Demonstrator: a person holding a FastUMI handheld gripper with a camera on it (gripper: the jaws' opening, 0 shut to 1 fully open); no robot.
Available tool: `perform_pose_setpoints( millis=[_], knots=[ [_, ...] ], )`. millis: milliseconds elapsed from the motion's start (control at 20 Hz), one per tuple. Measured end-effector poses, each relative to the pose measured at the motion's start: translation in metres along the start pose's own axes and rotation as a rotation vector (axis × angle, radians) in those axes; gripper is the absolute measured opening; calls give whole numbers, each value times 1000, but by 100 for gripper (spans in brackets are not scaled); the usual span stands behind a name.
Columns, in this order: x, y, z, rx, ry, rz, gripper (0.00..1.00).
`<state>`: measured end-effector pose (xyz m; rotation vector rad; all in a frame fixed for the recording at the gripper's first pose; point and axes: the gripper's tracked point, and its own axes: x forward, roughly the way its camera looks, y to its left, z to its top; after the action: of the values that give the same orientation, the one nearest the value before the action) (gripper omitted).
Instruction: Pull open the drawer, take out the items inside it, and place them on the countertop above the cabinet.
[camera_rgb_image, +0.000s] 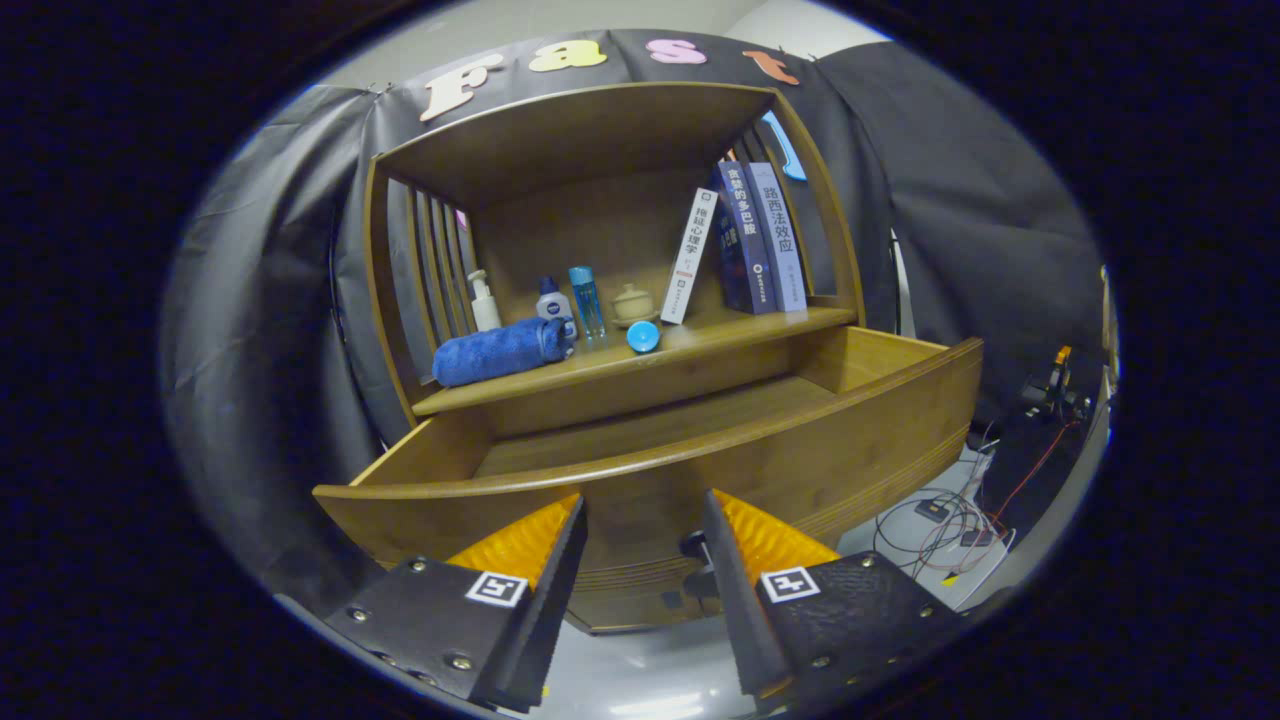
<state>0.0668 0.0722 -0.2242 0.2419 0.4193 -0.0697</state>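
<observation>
My gripper (645, 520) was spread wide and held nothing, with its fingers just in front of the drawer (700, 470). The drawer was pulled far out of the cabinet, so I could reach down into it. A small dark knob (693, 545) showed on its front, between my fingers. From here I saw only bare wood on the drawer's floor, and the front wall hid the near part, so I could not tell if anything was left inside. On the countertop (640, 365) above it, a rolled blue towel (500, 350) lay near the left edge. Behind it stood a white pump bottle (484, 302), a small blue and white bottle (553, 302) and a clear blue bottle (586, 300). A blue ball (643, 336) sat at the front edge, by a little lidded cup (632, 302). Some books (745, 240) leaned at the right edge.
</observation>
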Motion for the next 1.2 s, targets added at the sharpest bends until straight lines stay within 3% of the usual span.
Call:
perform_pose_setpoints(
  millis=[350, 1200],
  knots=[
    [38, 13, 1, -11, 28, 51, 70],
    [95, 19, 9, 40, 11, 65, 70]
  ],
)
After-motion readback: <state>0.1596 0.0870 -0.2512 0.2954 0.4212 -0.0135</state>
